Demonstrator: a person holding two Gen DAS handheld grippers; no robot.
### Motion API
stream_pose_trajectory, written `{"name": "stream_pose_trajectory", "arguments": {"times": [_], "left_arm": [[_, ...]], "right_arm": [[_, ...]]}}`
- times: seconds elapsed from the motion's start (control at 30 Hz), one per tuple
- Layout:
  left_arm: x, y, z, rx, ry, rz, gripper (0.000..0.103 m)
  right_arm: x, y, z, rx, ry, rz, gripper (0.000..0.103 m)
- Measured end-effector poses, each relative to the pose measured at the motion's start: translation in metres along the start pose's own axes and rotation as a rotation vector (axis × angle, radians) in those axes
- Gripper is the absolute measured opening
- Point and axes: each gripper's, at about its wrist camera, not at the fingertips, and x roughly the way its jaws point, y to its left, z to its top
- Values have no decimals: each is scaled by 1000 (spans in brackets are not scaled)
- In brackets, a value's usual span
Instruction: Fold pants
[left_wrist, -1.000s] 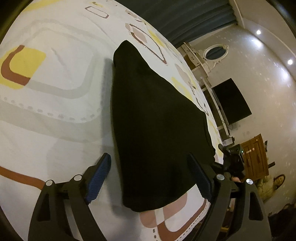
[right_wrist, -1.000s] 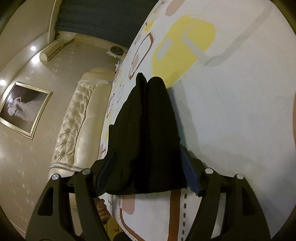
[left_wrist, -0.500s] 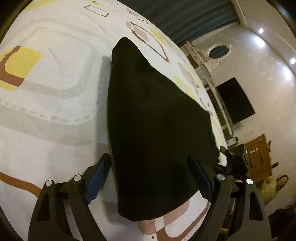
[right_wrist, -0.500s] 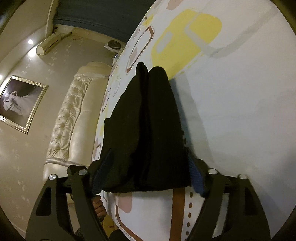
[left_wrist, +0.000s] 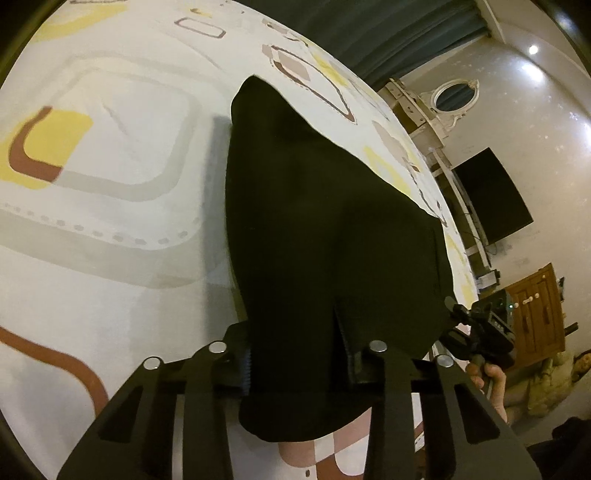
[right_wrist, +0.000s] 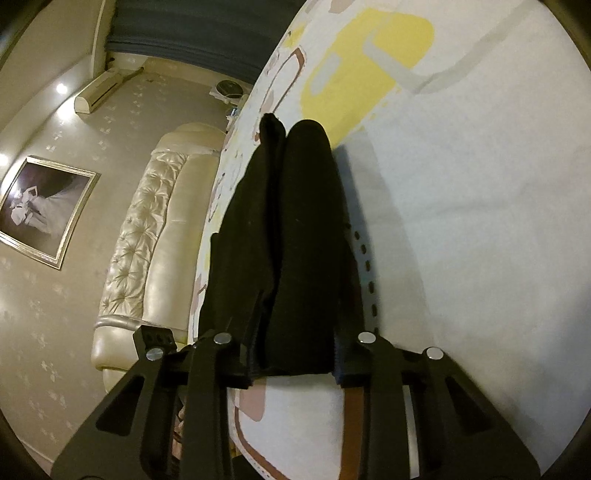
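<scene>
Black pants (left_wrist: 314, 229) lie lengthwise on a white bed sheet (left_wrist: 110, 166) with yellow and brown shapes, legs side by side, running away from me. My left gripper (left_wrist: 295, 365) has its jaws closing around the near end of the pants, cloth bunched between the fingers. In the right wrist view the pants (right_wrist: 288, 229) show as two long folds. My right gripper (right_wrist: 293, 362) has its jaws closing around its own corner of the near end. The right gripper also shows in the left wrist view (left_wrist: 480, 325), held by a hand.
A cream tufted headboard (right_wrist: 147, 236) stands left of the bed. A framed picture (right_wrist: 40, 206) hangs on the wall. A dark TV (left_wrist: 491, 199), a white dresser with oval mirror (left_wrist: 450, 99) and a wooden cabinet (left_wrist: 539, 306) stand beyond the bed's right edge.
Both grippers have moved forward onto the near end of the pants and their jaws have narrowed from wide open to pinching the cloth.
</scene>
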Motion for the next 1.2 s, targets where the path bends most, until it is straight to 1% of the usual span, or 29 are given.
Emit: {"name": "stream_pose_trajectory", "arguments": {"times": [0.17, 0.27, 0.37, 0.47, 0.6, 1.2], "left_arm": [[-12, -8, -4, -5, 8, 22, 32], [-19, -13, -14, 12, 19, 40, 31], [-24, -15, -25, 5, 25, 51, 31], [-26, -14, -34, 21, 12, 63, 32], [-21, -3, -37, 6, -3, 48, 32], [-15, -6, -44, -11, -17, 20, 34]], "right_arm": [[-8, 7, -8, -9, 13, -1, 27], [-14, 9, -16, -14, 32, -1, 27], [-21, 6, -27, -14, 45, 0, 27], [-21, -2, -36, 0, 55, -3, 27], [-19, -13, -40, 29, 45, 19, 27], [-21, -15, -42, 29, 32, 43, 27]]}}
